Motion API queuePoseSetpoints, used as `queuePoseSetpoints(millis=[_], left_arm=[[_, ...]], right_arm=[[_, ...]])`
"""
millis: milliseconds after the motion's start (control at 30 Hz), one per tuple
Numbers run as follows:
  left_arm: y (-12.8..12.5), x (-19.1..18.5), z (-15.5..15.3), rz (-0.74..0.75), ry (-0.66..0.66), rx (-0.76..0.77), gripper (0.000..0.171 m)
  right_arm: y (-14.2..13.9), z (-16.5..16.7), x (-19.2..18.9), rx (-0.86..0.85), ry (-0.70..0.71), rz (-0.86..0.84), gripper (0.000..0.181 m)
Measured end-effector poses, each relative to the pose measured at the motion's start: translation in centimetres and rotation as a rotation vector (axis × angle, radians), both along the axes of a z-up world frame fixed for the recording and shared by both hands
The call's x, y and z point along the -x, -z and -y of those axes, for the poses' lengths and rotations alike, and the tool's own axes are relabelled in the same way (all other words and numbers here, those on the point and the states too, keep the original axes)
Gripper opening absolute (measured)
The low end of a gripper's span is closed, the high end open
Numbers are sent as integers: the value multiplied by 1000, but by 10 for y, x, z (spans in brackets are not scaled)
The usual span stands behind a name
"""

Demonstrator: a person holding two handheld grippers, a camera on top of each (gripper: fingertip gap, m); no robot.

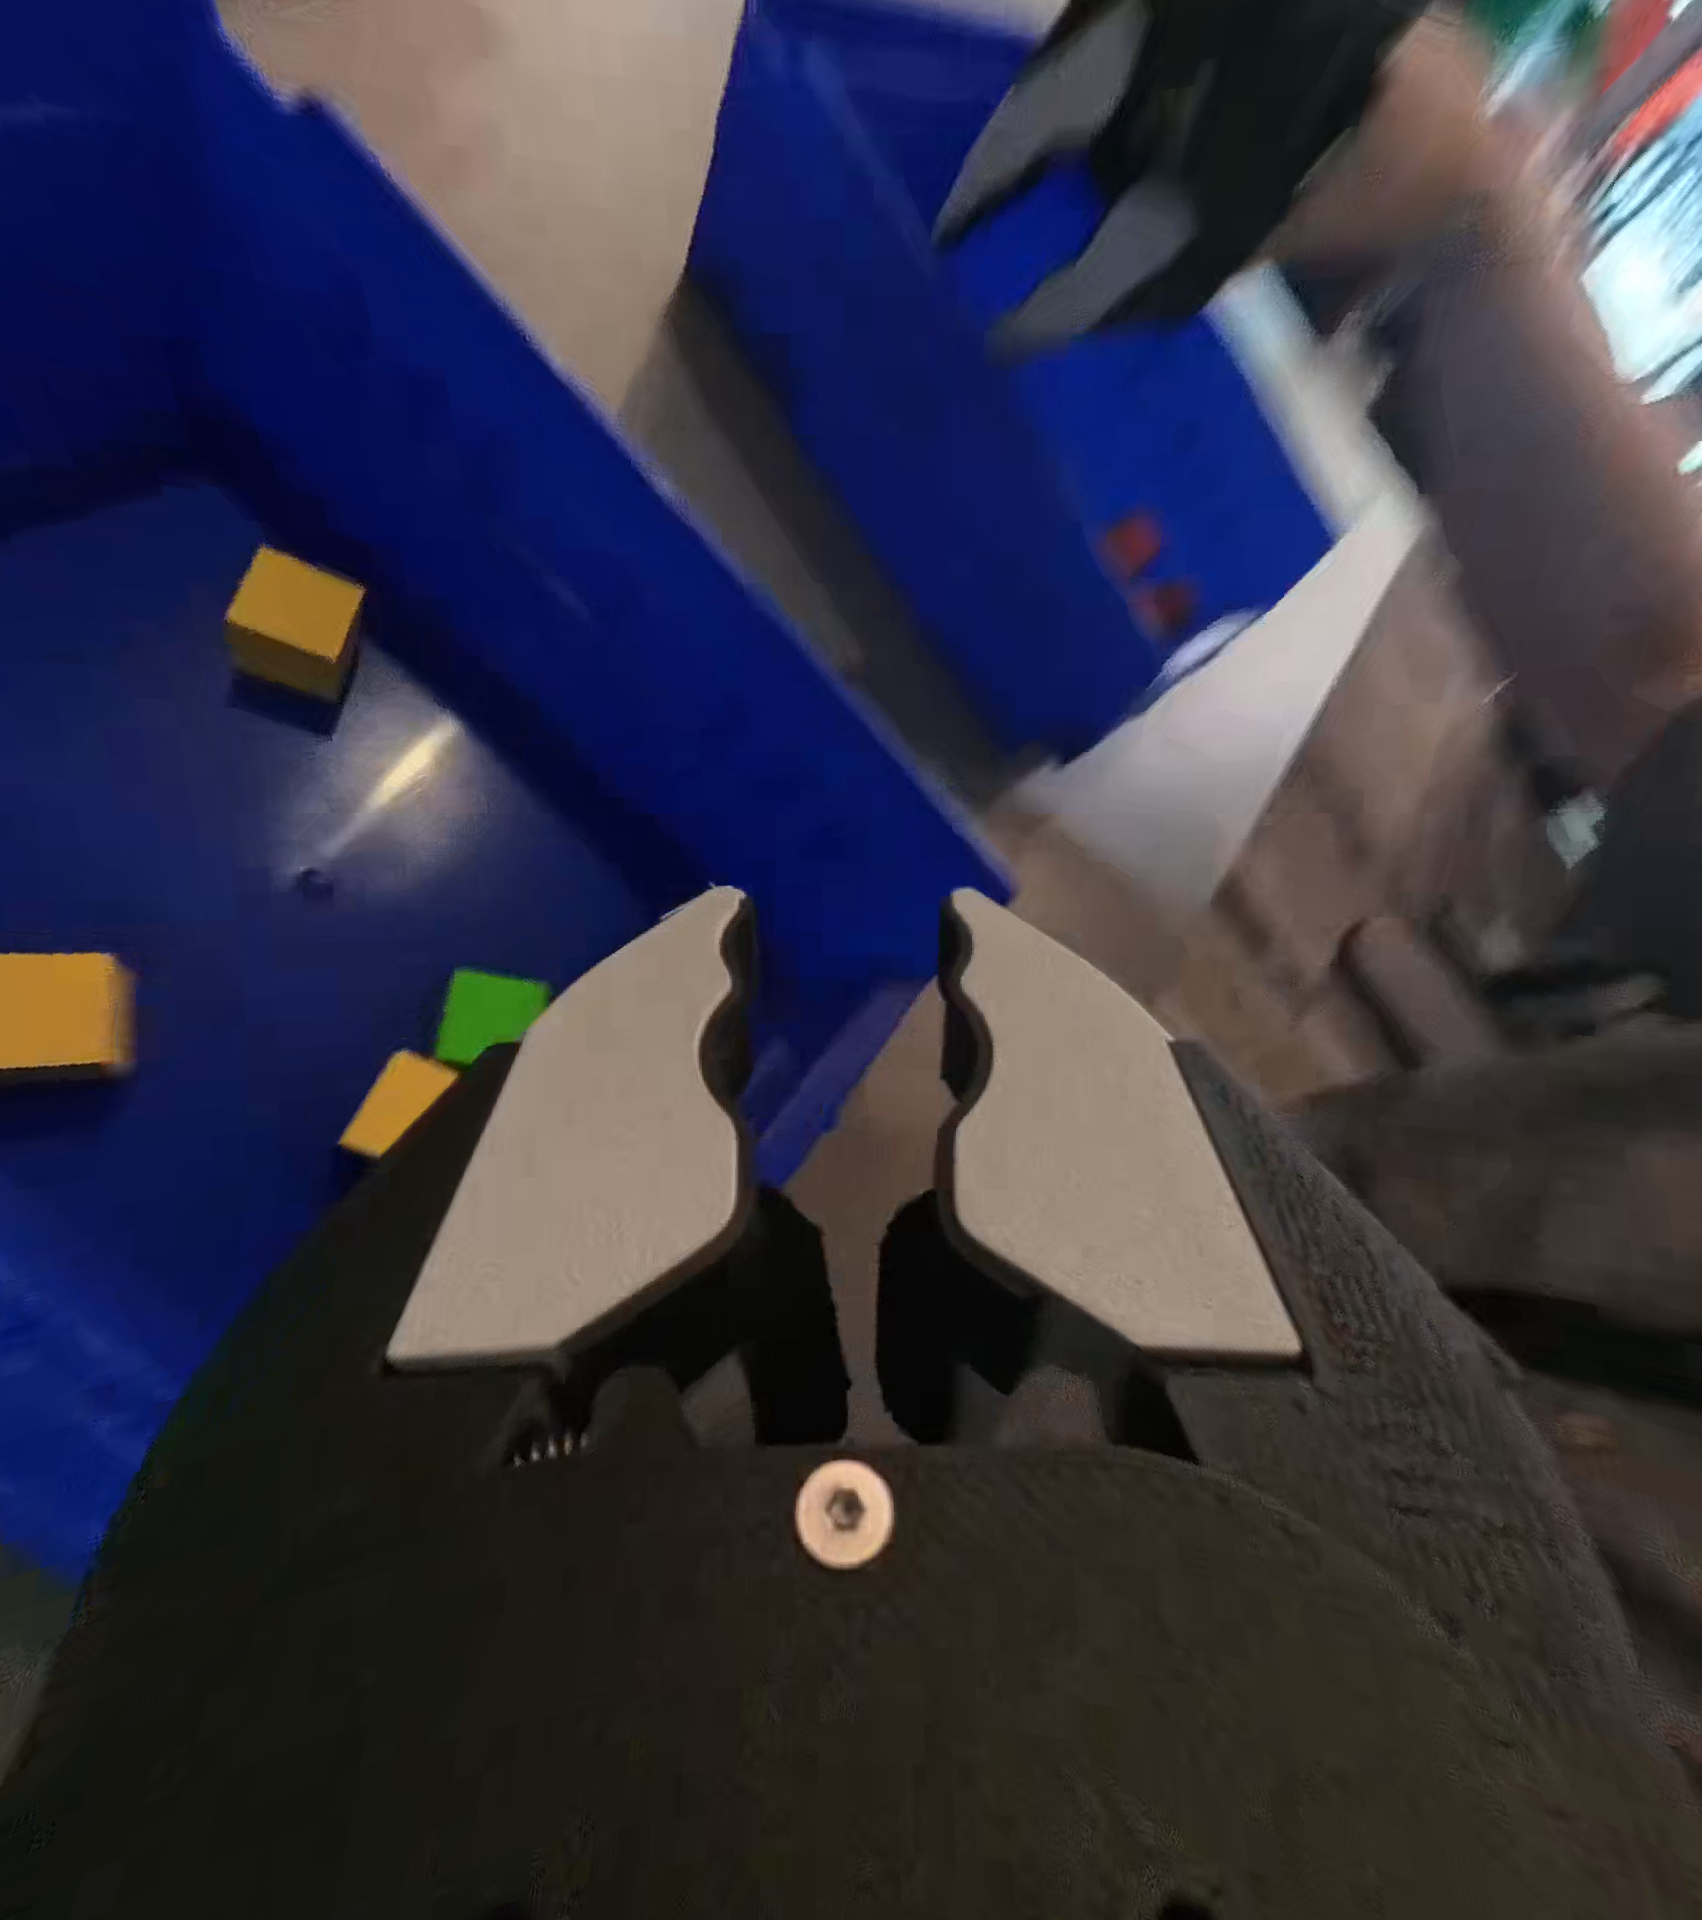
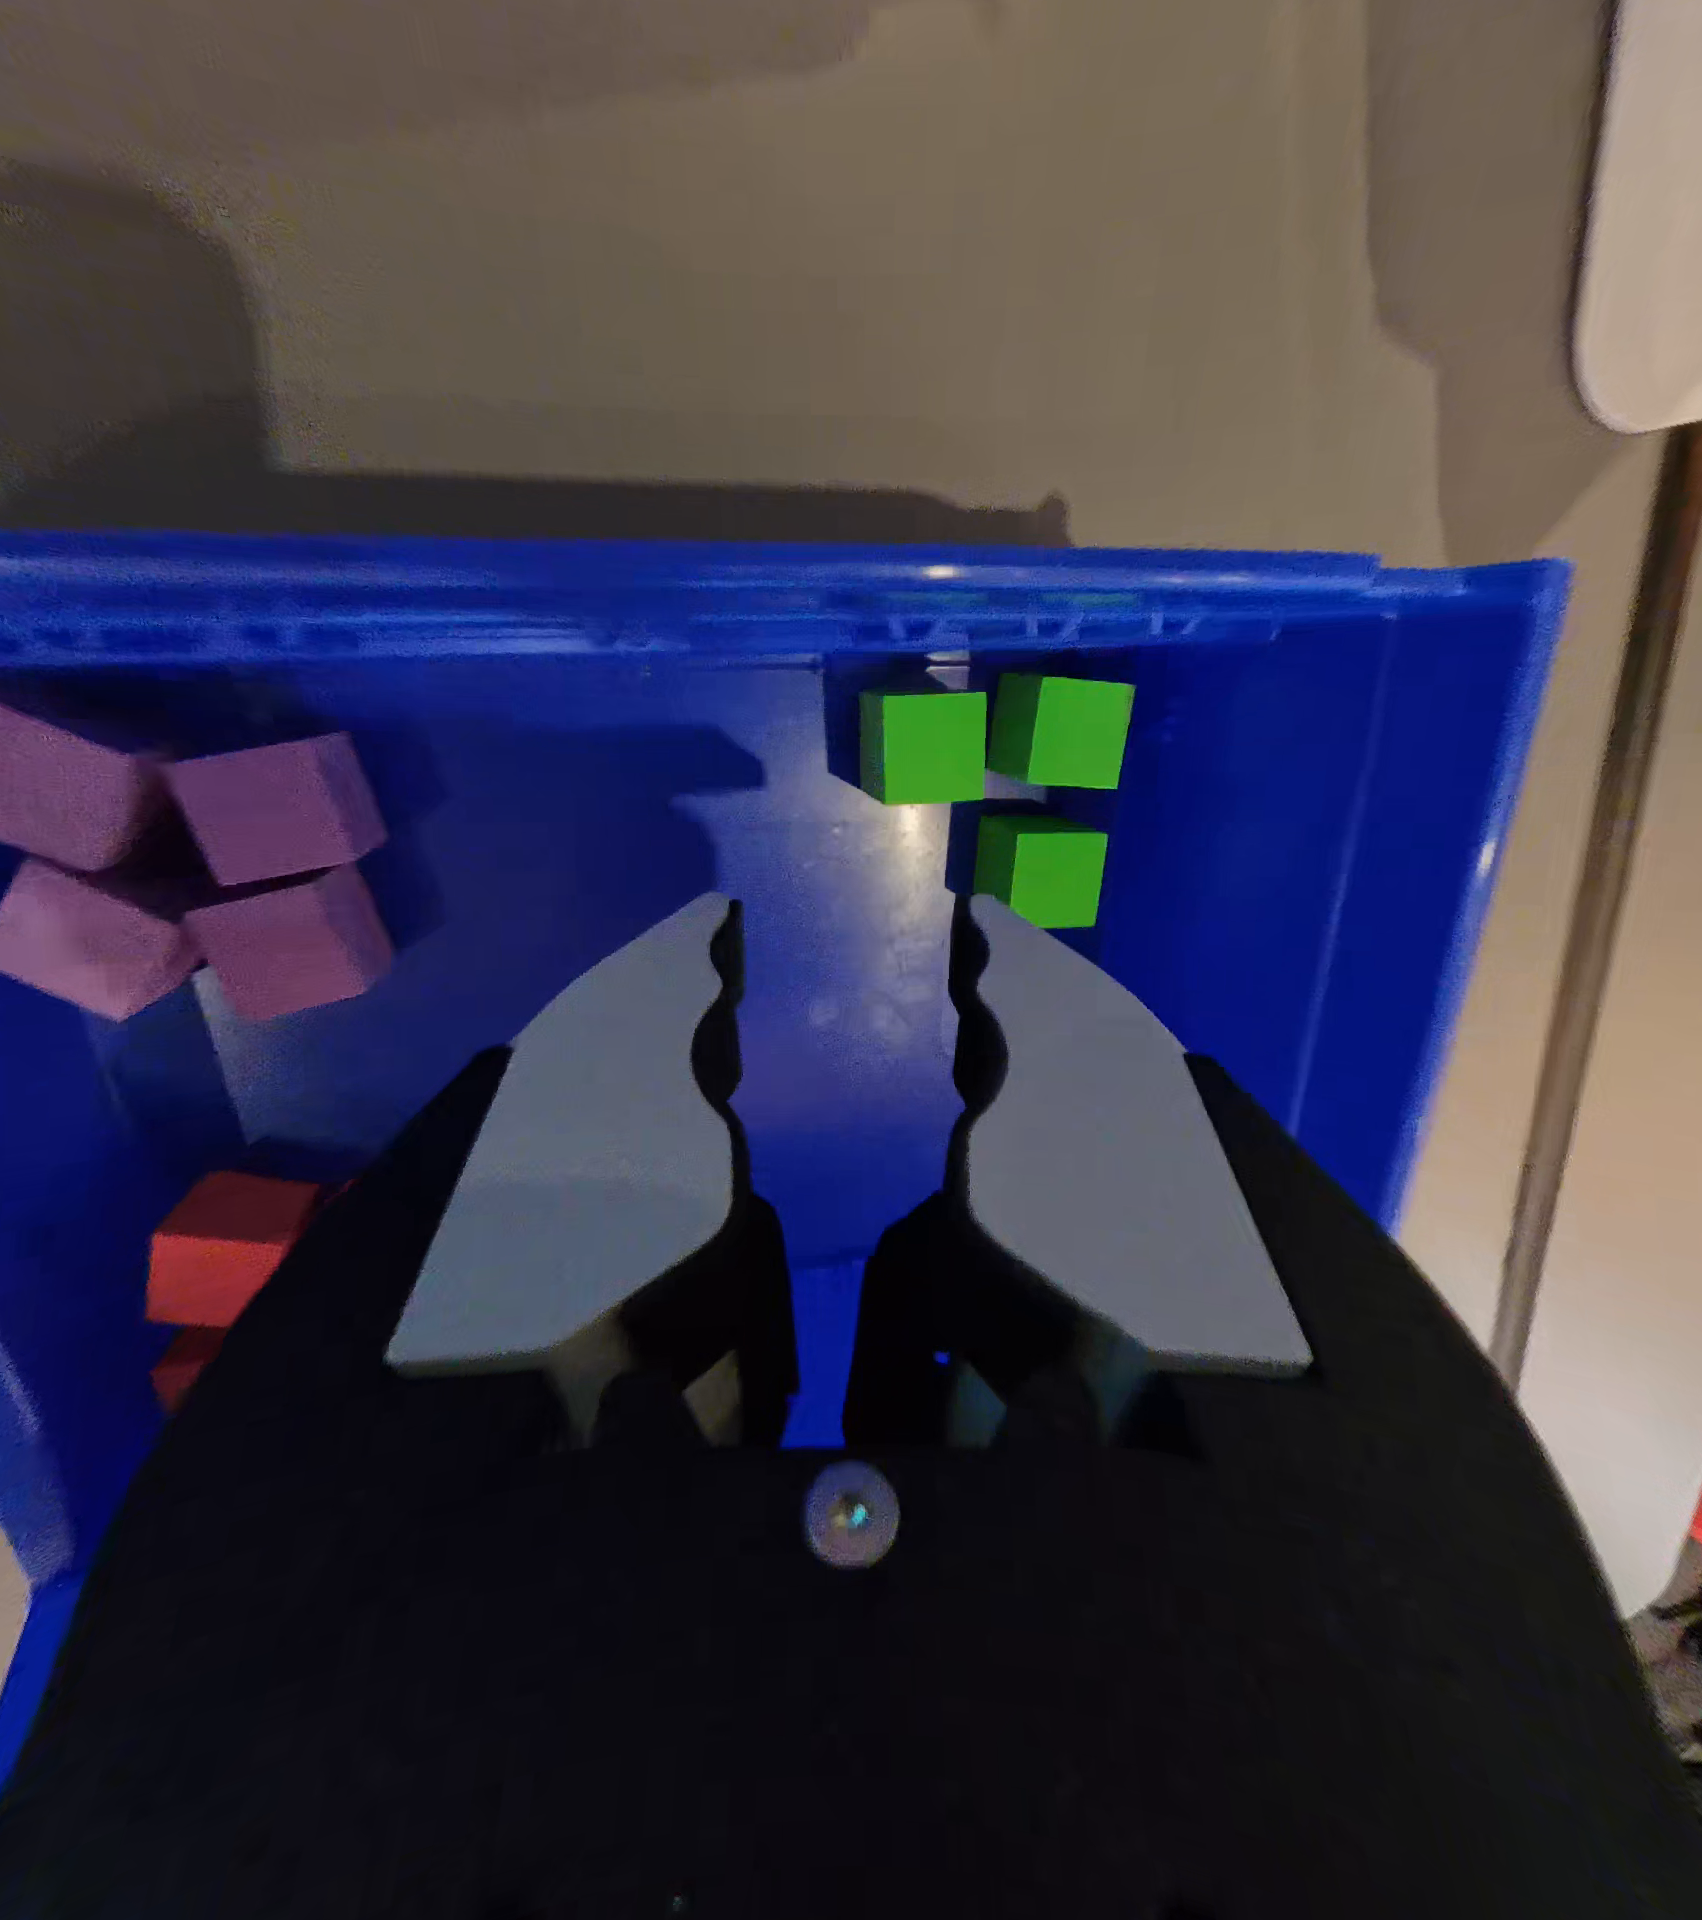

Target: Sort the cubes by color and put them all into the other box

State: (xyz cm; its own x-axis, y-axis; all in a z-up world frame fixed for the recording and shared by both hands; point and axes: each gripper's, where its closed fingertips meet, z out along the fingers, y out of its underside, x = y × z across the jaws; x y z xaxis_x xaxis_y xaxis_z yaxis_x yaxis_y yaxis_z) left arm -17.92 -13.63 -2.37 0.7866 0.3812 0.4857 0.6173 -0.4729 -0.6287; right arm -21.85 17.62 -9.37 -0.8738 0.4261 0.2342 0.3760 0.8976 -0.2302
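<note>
Inside the blue bin (image 2: 1429, 831), three green blocks (image 2: 1039, 868) lie just beyond the right gripper (image 2: 847, 914), jaws spread and empty; purple blocks (image 2: 161, 852) sit left. Only the left gripper (image 1: 842, 909), also spread, shows a bin with yellow blocks (image 1: 31, 1013).
</note>
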Motion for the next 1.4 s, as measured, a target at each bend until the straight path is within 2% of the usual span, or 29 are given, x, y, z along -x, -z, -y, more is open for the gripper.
queuePoseSetpoints(millis=[67,133,233,333,667,833,967,1033,1067,1100,1167,1233,1267,1400], left_arm=[[30,13,9,-40,-15,239,40],[53,19,10,-84,25,415,40],[86,26,12,-138,97,616,41],[107,32,17,-154,151,740,41],[126,36,27,-153,208,849,43],[131,34,26,-113,220,827,28],[128,38,25,-103,184,810,28],[115,39,16,-72,126,690,28],[103,37,5,-26,98,562,28],[84,32,-9,37,80,389,28],[30,19,-36,206,82,-36,28],[-26,5,-47,393,126,-429,28],[-46,-2,-48,469,156,-560,28],[-77,-29,-56,613,260,-781,30]], right_arm=[[-11,2,-10,9,-14,-47,37],[-17,5,-20,9,-33,-86,35],[-20,8,-34,5,-53,-112,34],[-19,8,-43,3,-65,-122,34],[-18,9,-54,22,-78,-121,33],[-20,15,-56,25,-93,-127,32],[-24,18,-58,11,-105,-142,31],[-31,21,-58,28,-111,-176,31],[-36,23,-59,44,-112,-198,31],[-42,26,-58,69,-114,-232,32],[-59,40,-56,151,-138,-316,34],[-80,64,-56,258,-174,-421,39],[-91,80,-58,304,-208,-474,39],[-128,147,-74,381,-353,-658,41]])
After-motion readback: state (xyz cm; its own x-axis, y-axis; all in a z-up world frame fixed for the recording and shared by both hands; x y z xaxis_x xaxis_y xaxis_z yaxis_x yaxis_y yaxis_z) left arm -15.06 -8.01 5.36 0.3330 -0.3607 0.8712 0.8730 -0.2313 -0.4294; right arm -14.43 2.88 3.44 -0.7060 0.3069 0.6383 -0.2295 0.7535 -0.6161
